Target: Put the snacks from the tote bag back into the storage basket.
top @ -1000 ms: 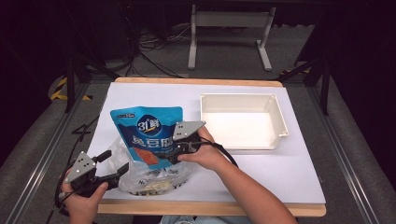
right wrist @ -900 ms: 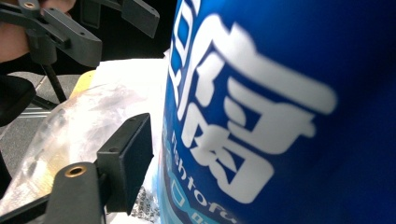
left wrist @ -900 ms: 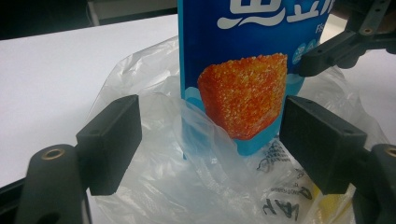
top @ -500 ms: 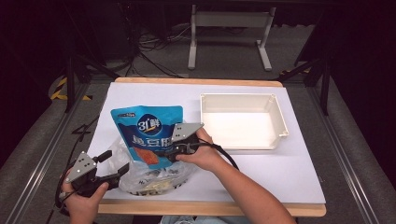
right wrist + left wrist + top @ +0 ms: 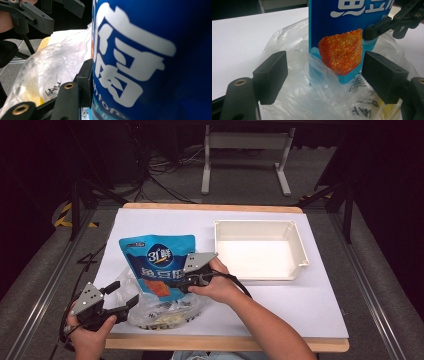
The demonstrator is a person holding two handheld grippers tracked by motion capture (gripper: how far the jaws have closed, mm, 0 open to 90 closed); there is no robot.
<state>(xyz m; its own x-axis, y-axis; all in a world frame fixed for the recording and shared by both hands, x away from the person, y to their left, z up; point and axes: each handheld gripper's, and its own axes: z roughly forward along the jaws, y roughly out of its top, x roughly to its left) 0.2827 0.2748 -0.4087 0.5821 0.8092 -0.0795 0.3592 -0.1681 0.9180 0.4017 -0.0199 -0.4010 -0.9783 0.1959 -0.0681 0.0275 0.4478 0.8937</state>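
Both black plastic two-jaw tools, left tool [image 5: 119, 296] and right tool [image 5: 186, 281], carry grey three-cornered plates, brass-ringed pivots, black cables

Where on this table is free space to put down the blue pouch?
Free: the white sheet behind the blue pouch, the strip right of the person's forearm, and inside the white tray. Crowded: the near-left corner, with the clear plastic bag, left gripper and right gripper.

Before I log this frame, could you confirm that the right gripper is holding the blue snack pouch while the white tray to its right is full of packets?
Not quite: the white tray is empty, as the high view shows. The rest stands: the right gripper is shut on the blue snack pouch, and the tray sits to its right.
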